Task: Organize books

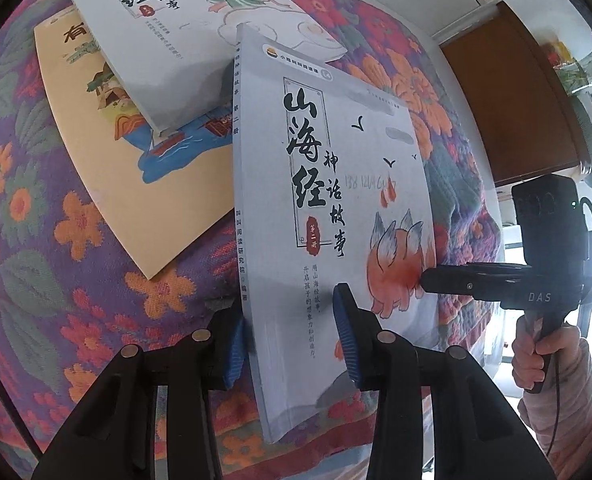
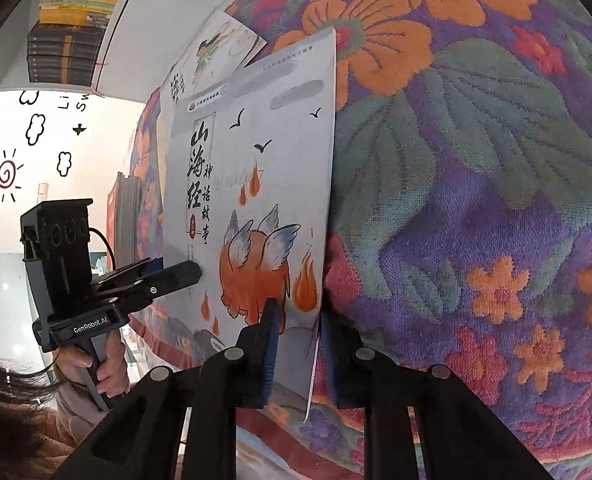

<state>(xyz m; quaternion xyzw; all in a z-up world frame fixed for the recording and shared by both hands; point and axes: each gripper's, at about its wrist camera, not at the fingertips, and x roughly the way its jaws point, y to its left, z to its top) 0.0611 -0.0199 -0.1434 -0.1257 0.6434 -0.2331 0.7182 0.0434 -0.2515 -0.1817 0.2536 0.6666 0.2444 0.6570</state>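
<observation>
A pale grey book (image 1: 335, 168) with a black brush-lettered title and an orange winged creature is tilted up off the floral cloth (image 1: 36, 260). My left gripper (image 1: 288, 344) is shut on its lower spine edge, one blue pad on the cover and one behind. My right gripper (image 1: 421, 280) reaches in from the right and holds the open edge by the creature. In the right wrist view the same book (image 2: 256, 184) stands on edge. My right gripper (image 2: 297, 348) clamps its near corner, and the left gripper (image 2: 176, 272) is on the far side.
Two more books lie on the cloth: a white one with a green-robed figure (image 1: 168, 40) partly over a cream one (image 1: 108, 168). A brown wooden cabinet (image 1: 507, 112) stands at the right. A shelf of stacked books (image 2: 68, 28) is beyond. A hand (image 1: 535, 356) holds the right handle.
</observation>
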